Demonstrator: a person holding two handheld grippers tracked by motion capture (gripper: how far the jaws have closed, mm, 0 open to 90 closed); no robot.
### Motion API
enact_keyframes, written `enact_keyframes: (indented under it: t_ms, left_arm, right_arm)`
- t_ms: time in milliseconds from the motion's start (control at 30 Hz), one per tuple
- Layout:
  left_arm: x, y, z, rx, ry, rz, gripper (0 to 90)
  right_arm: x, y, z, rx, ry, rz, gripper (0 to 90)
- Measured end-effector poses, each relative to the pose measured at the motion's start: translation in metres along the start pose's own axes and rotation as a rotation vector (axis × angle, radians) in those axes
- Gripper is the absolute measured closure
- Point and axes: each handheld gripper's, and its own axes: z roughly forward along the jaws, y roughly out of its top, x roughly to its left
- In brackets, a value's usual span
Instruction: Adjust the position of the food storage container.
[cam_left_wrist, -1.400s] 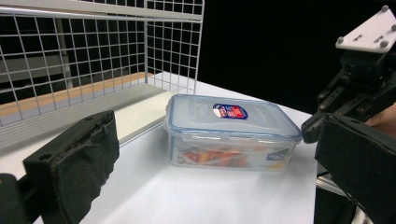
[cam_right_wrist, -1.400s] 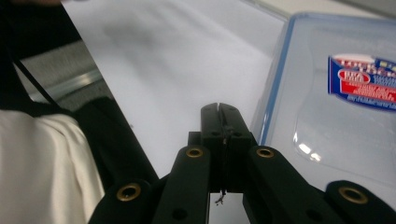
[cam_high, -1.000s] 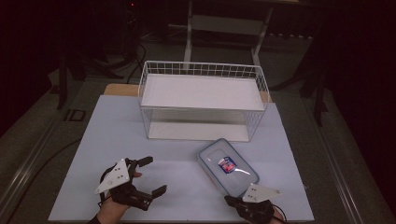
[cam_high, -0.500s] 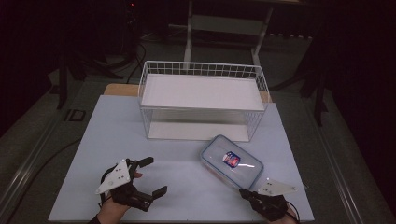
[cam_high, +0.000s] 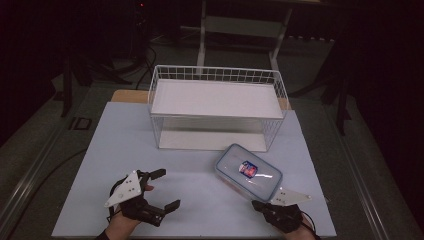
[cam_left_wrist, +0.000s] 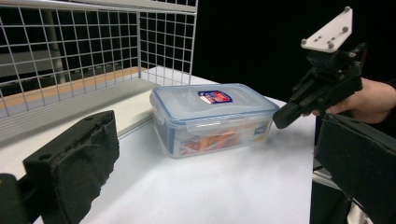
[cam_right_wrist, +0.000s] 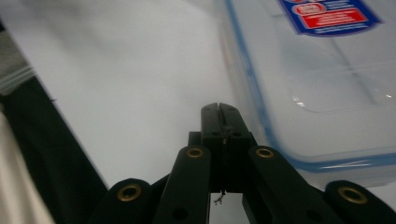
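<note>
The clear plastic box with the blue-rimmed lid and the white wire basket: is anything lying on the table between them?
Nothing: the high view shows bare white tabletop between the clear plastic box and the white wire basket.

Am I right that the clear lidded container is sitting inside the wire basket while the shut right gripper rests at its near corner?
Not quite: the clear lidded container sits on the white table in front of the wire basket, outside it, as the high view shows. The rest holds: the right gripper is shut at its near corner.
</note>
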Motion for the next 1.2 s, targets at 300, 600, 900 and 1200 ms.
enact_keyframes:
  t_ms: [300, 600, 900, 1200]
  left_arm:
    - [-0.001, 0.000, 0.001, -0.001, -0.005, -0.005, 0.0]
    - [-0.001, -0.001, 0.002, 0.001, -0.008, -0.008, 0.0]
    - [-0.001, -0.001, 0.003, 0.004, -0.010, -0.009, 0.0]
    - [-0.001, -0.002, 0.003, 0.005, -0.012, -0.012, 0.0]
  right_arm:
    - [-0.013, -0.004, -0.009, 0.008, -0.061, 0.027, 90.0]
    - [-0.033, -0.008, -0.017, 0.003, -0.132, 0.060, 90.0]
    - [-0.050, -0.010, -0.023, -0.007, -0.184, 0.089, 90.0]
    - [-0.070, -0.011, -0.028, -0.015, -0.238, 0.122, 90.0]
